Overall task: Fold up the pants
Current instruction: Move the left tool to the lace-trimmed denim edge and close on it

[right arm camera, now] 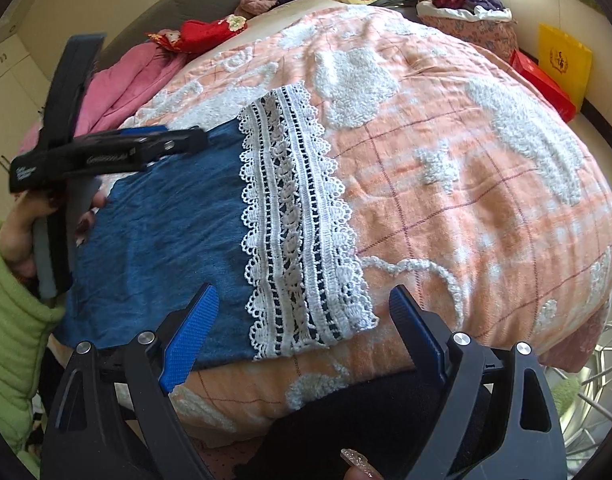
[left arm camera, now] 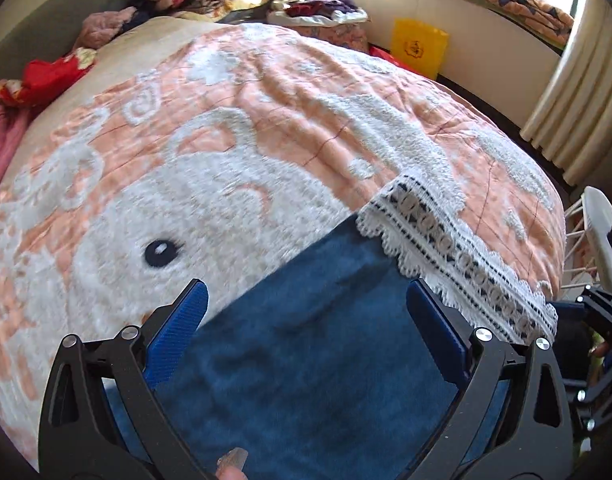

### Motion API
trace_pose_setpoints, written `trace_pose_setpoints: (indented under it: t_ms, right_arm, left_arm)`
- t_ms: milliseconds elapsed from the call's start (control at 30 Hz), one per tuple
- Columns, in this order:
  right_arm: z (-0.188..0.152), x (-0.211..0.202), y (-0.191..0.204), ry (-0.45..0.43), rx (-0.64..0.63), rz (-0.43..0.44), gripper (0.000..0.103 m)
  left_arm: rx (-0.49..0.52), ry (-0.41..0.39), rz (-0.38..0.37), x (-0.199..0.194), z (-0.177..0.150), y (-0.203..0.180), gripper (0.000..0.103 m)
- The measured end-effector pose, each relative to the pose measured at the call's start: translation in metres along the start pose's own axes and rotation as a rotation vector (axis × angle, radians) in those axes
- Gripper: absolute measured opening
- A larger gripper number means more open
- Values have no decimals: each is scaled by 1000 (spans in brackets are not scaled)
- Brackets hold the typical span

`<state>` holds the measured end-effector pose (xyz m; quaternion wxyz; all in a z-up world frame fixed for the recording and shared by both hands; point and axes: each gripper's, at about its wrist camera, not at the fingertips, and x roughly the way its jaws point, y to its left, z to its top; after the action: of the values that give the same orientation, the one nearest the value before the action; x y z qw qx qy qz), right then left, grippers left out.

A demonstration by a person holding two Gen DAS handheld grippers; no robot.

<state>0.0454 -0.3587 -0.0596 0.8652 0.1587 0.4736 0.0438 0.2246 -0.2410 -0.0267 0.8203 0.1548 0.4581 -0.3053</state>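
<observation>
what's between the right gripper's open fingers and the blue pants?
In the right wrist view, the right gripper frames the white lace hem of the blue pants; only a strip of peach blanket separates fingers and fabric.

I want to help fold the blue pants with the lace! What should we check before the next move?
1. Pants lying flat on the blanket: ok.
2. Lace hem spread out, not bunched: ok.
3. Left gripper open over the blue cloth: ok.
4. Right gripper open, holding nothing: ok.
5. Whole pants in view: not ok.
6. Layers underneath lined up: cannot tell.
</observation>
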Motion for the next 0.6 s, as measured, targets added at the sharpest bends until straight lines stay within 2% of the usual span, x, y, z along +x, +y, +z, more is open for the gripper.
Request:
trace_pose_setpoints:
  t_ms: [133,267,367,433,467,533,600]
  right_arm:
    - [1,6,-2,11,4,18,85]
    - [2,8,-1,10,-2,52,70]
    - [4,10,0,11,-5,89,69]
    - [7,12,-3,13,11,108,68]
    - [10,15,-5,14,27,121,67]
    - [15,19,-7,16,45,137,66]
    - [19,22,-6,14,52,147,56]
  left_arm:
    - [31,-1,-41,14,9,-7,85]
    - [48,33,-62,32,12,-13,71]
    - [52,39,-71,37,11,-16,61]
    - [67,36,-83,37,11,-20,49]
    - [68,34,-105,36,12,-21,38]
    - [81,32,-107,35,12,-25,37]
    - [96,28,-96,37,11,-29,33]
